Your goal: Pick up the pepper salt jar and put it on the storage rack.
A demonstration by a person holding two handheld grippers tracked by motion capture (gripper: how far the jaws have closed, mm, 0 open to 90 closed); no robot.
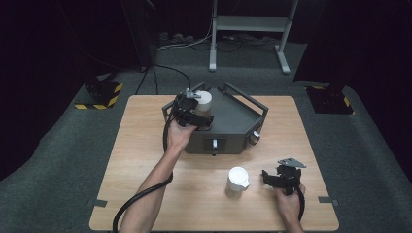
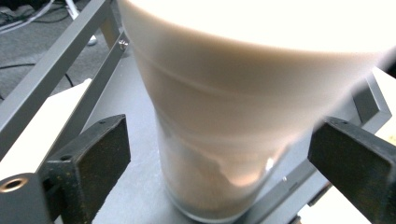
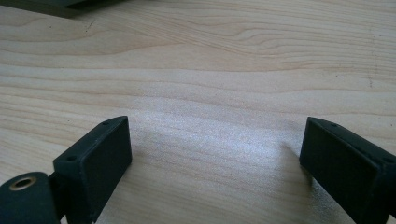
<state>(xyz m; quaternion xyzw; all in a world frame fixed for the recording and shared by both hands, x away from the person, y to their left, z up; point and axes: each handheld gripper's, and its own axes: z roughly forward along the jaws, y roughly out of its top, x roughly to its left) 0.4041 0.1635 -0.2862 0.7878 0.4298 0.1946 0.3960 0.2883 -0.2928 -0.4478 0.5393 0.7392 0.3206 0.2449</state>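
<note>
A tall white cup [image 2: 224,93] stands on the dark grey tray [image 1: 233,114] at the table's far middle, at the tray's left rear [image 1: 204,99]. My left gripper [image 2: 219,140] is open around it, one pad on each side with a small gap to the cup's wall. From above, that gripper [image 1: 195,110] sits at the tray's left corner. A second white cup [image 1: 237,182] stands on the wooden table near the front. To its right my right gripper [image 1: 272,177] rests low over the tabletop, open [image 3: 215,144] with bare wood between its pads.
The tray has raised rail edges [image 1: 248,99] and a front panel with knobs [image 1: 215,143]. The left gripper's cable [image 1: 141,196] trails over the table's front left. Beyond the table stand a metal stand [image 1: 248,29] and hazard-striped bases [image 1: 99,94].
</note>
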